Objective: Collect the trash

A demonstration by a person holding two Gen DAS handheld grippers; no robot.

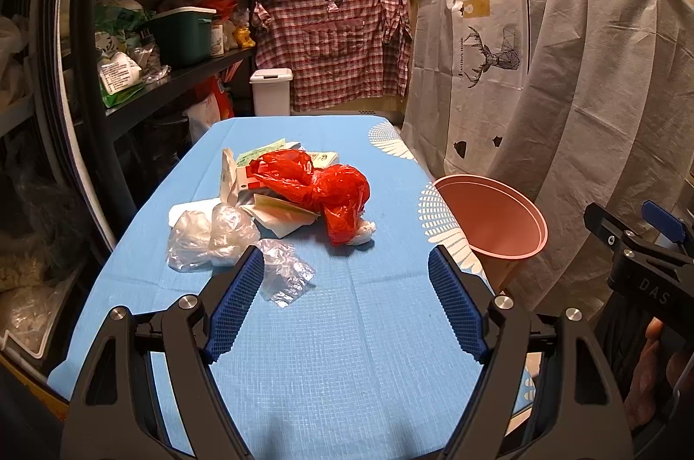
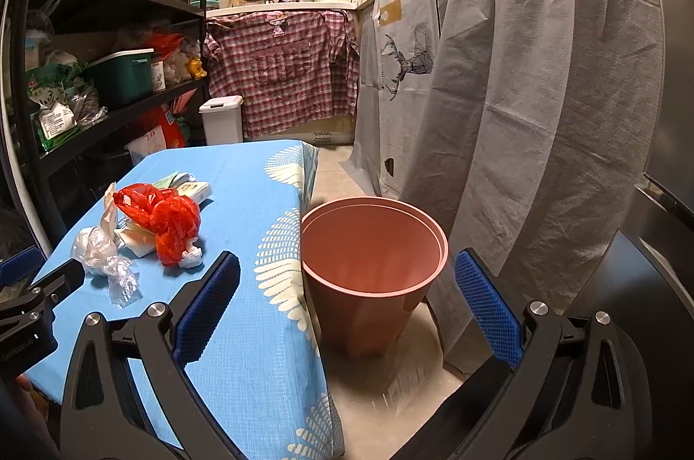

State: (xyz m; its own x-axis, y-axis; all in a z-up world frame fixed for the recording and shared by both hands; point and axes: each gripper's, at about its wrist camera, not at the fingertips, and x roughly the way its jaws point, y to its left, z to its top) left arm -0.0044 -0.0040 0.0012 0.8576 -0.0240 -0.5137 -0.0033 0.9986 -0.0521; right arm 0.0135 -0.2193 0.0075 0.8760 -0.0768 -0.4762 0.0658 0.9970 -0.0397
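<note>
A pile of trash lies on the blue-clothed table (image 1: 329, 330): a crumpled red plastic bag (image 1: 329, 191), clear plastic bags (image 1: 212, 238), a small clear wrapper (image 1: 286, 273), papers and cartons (image 1: 277, 212). The pile also shows in the right wrist view, red bag (image 2: 169, 221) included. A pink bin (image 2: 373, 269) stands on the floor right of the table, empty inside; its rim shows in the left wrist view (image 1: 499, 221). My left gripper (image 1: 347, 286) is open and empty, just short of the pile. My right gripper (image 2: 347, 299) is open and empty, before the bin.
A black shelf rack (image 1: 173, 69) full of goods runs along the left. A grey curtain (image 1: 564, 91) covers the counter on the right. A small white lidded bin (image 1: 271, 91) stands beyond the table's far end. The right gripper's body (image 1: 642, 264) shows right of the table.
</note>
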